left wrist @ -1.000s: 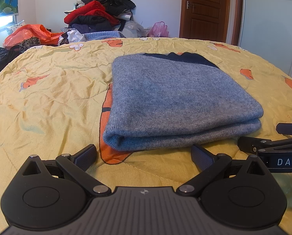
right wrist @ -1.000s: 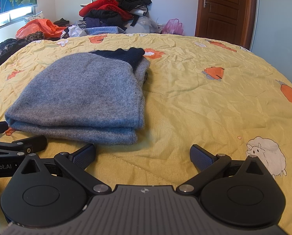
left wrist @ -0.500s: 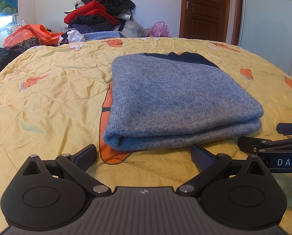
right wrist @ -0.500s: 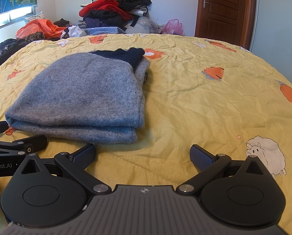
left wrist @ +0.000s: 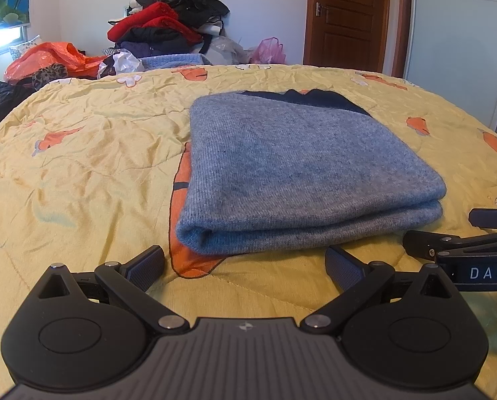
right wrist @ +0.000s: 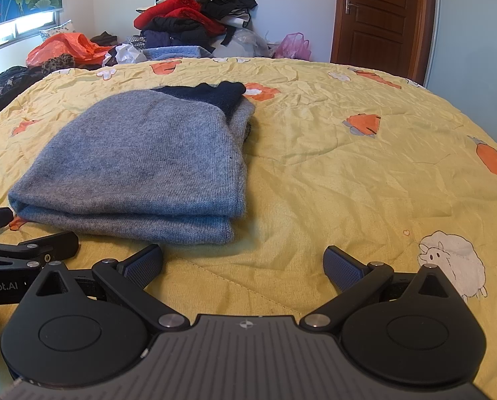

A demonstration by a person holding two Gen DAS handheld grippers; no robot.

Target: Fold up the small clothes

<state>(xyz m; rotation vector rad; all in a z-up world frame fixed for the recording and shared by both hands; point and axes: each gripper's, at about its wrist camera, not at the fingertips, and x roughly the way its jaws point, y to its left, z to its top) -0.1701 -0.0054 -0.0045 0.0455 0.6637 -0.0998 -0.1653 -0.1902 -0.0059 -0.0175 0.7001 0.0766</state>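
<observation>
Since nothing had shifted between the earlier views and this one, I read the fold as finished: the grey sweater (left wrist: 298,173) lay as one neat folded bundle on the yellow quilt (left wrist: 81,166), just beyond both tools and untouched by either. My left gripper (left wrist: 245,260) stayed low over the quilt with its tongs spread wide and empty, and my right gripper (right wrist: 243,261) sat beside it in the same state, apart and holding nothing. I counted one folded sweater, two grippers, and one heap of unfolded clothes (right wrist: 195,16) against the far wall, with an orange bag (right wrist: 61,46) to its left. I judged the next garment would come from that heap.
</observation>
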